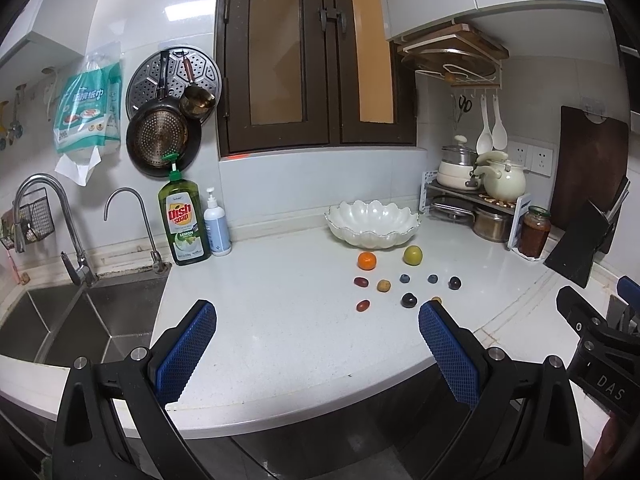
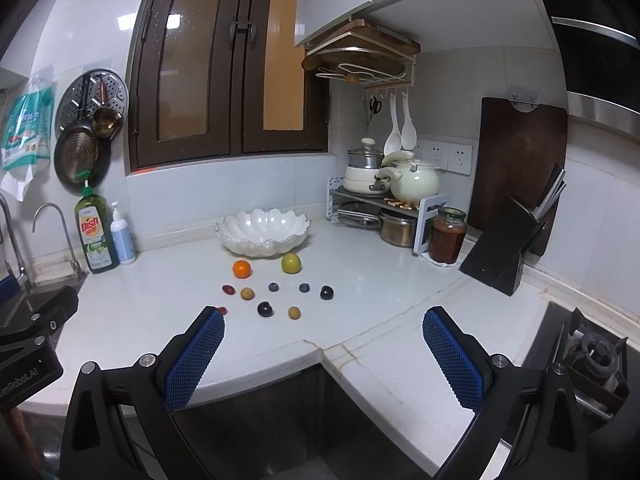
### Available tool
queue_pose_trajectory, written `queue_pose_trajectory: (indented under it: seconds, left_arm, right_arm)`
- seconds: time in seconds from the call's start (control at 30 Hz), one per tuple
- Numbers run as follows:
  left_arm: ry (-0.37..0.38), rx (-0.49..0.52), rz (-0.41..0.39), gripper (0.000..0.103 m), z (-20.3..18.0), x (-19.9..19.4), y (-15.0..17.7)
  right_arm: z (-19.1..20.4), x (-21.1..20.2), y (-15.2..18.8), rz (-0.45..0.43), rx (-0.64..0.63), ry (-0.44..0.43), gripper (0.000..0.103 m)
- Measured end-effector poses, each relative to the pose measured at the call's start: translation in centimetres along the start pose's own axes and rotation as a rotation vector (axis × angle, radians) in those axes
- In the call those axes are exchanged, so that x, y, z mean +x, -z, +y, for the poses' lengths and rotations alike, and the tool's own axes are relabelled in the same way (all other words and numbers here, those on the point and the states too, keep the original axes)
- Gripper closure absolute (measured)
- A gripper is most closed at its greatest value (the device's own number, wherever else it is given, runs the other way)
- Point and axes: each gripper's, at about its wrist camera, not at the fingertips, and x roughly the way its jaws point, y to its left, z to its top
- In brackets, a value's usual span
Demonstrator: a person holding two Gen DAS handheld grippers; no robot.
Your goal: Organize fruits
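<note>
Nothing sorted yet, by the look of it: the white scalloped bowl (image 2: 263, 236) sits empty toward the back edge of the counter (image 2: 400, 280), and every fruit lies loose in front of it. Nearest the bowl, an orange (image 2: 242, 269) and a green fruit (image 2: 291, 263) side by side. Closer to the front edge, a scatter of small ones: two blueberries (image 2: 273, 287), dark grapes (image 2: 265, 309), red grapes (image 2: 228, 289), little yellow fruits (image 2: 294, 312). The left gripper (image 1: 316, 344) hovers over the front edge, released, jaws wide apart, nothing between them. The right gripper (image 2: 324, 350) does the same near the counter's inner corner, also spread and empty. I'd judge the whole job is ahead: each piece remains to be collected, presumably into the bowl.
</note>
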Motion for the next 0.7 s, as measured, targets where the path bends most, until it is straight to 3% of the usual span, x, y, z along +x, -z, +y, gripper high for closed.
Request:
queue_pose_trajectory:
  seconds: [0.7]
  left_arm:
    - [-0.002,0.008,-0.008,0.000,-0.42,0.28,-0.24]
  right_arm:
    - [-0.06,-0.09,-0.51,-0.028,-0.010,0.007,0.002]
